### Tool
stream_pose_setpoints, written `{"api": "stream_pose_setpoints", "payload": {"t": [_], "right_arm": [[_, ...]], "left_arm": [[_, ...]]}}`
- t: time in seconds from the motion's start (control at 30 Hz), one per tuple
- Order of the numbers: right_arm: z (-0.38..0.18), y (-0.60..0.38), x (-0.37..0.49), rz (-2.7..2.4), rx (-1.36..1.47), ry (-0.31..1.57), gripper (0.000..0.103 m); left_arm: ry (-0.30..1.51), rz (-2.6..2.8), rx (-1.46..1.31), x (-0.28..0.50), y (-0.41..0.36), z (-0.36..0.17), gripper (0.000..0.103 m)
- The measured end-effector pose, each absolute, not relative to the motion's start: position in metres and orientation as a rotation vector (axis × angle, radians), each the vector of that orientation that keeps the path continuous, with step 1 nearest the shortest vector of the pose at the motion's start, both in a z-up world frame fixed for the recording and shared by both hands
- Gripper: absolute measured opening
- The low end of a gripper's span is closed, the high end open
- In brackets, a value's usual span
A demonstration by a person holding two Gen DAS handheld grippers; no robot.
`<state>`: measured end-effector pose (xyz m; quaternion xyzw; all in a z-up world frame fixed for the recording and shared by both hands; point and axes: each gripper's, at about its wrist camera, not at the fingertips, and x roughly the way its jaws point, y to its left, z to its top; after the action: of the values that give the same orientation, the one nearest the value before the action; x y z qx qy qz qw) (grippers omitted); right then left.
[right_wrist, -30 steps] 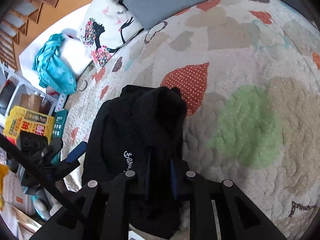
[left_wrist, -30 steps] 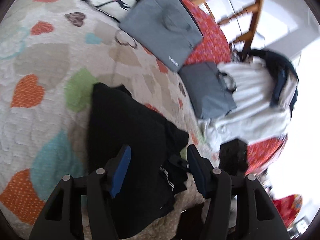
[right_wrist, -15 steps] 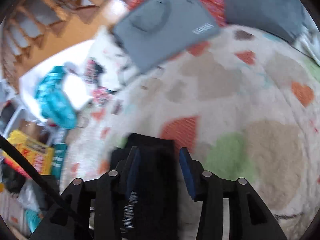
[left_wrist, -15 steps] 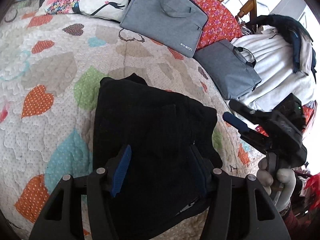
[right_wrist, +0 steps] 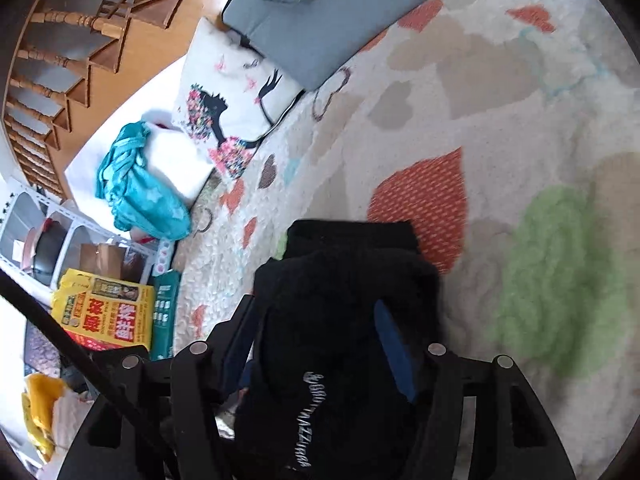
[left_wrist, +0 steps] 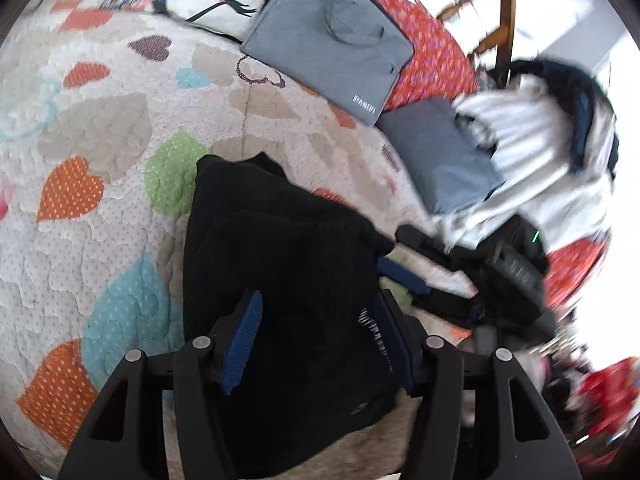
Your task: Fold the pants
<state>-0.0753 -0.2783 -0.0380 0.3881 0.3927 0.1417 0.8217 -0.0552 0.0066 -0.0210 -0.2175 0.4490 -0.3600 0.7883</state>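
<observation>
The black pants [left_wrist: 280, 264] lie folded in a compact pile on the heart-patterned quilt [left_wrist: 100, 128], near its front edge. My left gripper [left_wrist: 318, 320] is open and hovers over the near part of the pile, its blue pads on either side of the cloth. My right gripper [right_wrist: 316, 320] is open too, with the pants [right_wrist: 344, 280] between its fingers; white lettering on the cloth shows low in that view. The right gripper also shows in the left wrist view [left_wrist: 404, 276], at the pile's right edge.
Two grey laptop bags [left_wrist: 332, 36] [left_wrist: 436, 160] and a printed pillow [right_wrist: 232, 112] lie at the quilt's far side. White and dark clothes [left_wrist: 540, 152] are heaped to the right. A teal cloth [right_wrist: 136, 188], shelves and yellow boxes [right_wrist: 108, 308] stand beside the bed.
My right gripper, shut on the pants a second ago, has opened and now sits wide around the pile. The left gripper stayed open over the pants and shifted slightly.
</observation>
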Motion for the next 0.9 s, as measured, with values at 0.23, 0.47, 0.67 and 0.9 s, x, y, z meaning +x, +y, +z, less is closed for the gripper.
{"api": "stream_pose_setpoints", "payload": {"t": [0.23,0.47,0.67,0.9], "right_arm": [[-0.035,-0.293,-0.082,0.193,0.787,0.83,0.068],[-0.041,-0.287,-0.078,0.173,0.763,0.856,0.068],[-0.051,-0.294,-0.079,0.145,0.787,0.888,0.068],[-0.058,-0.297,-0.087,0.151,0.773,0.925,0.071]], "left_arm": [[0.928,-0.7,-0.588,-0.045,0.037,-0.012,0.058],[0.901,-0.612,-0.639,-0.037,0.064,-0.008,0.058],[0.942,-0.585,-0.636,-0.03,0.065,-0.017,0.058],[1.01,-0.599,-0.594,-0.025,0.048,-0.032,0.058]]}}
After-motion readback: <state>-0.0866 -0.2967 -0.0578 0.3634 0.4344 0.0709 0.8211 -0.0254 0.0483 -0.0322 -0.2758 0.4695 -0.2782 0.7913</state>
